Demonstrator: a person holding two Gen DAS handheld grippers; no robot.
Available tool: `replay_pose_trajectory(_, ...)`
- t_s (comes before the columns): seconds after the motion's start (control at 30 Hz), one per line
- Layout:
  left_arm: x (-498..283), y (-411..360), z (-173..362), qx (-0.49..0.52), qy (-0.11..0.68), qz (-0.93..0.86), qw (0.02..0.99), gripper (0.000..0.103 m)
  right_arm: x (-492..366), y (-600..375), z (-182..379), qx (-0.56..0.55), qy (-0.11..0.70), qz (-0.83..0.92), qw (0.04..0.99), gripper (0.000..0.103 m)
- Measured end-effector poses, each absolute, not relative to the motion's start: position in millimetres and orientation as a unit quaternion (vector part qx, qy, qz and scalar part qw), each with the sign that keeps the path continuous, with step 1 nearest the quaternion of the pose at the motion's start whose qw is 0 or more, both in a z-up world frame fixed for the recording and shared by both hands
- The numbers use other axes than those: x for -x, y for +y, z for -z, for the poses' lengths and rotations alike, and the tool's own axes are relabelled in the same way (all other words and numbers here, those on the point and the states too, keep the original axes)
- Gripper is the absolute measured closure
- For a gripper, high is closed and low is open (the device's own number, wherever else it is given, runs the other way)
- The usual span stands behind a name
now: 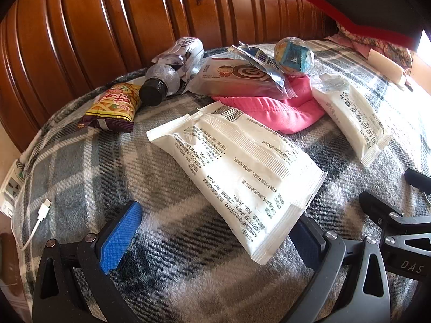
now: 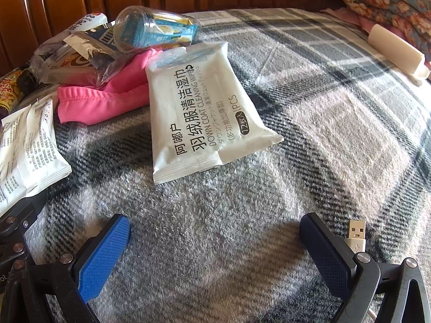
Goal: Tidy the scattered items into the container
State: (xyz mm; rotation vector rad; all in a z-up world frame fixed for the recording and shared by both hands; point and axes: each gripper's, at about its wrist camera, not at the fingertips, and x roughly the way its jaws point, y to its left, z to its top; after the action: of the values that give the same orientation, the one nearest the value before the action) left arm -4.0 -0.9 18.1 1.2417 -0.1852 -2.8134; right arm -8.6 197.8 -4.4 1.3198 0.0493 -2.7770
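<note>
Items lie scattered on a plaid blanket (image 1: pixel 113 167). A large white pouch (image 1: pixel 237 172) lies just ahead of my open left gripper (image 1: pixel 215 239), its near corner between the blue pads. Behind it lie a pink cloth (image 1: pixel 277 113), a yellow snack bag (image 1: pixel 115 105), a dark-capped bottle (image 1: pixel 161 83), a swirl-printed packet (image 1: pixel 237 78) and a clear cup (image 1: pixel 293 56) with blue contents. A white wipes pack (image 2: pixel 199 110) lies ahead of my open, empty right gripper (image 2: pixel 215 245); it also shows in the left wrist view (image 1: pixel 353 115). No container is in view.
A wooden slatted headboard (image 1: pixel 121 21) stands behind the items. A white USB cable end (image 1: pixel 43 210) lies at the blanket's left edge, another plug (image 2: pixel 355 234) by the right finger. A white tube (image 2: pixel 396 51) and floral bedding (image 2: pixel 390 0) lie far right.
</note>
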Motion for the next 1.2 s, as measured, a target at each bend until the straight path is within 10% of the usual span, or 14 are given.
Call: replay_pose_trajectory(1.2,5.5,-2.4,-21.5,-0.404,-0.059,0.912,0.031,0.0,12.0,191.6,6.1,-0.432,0.016,0.901,0.028,0.0)
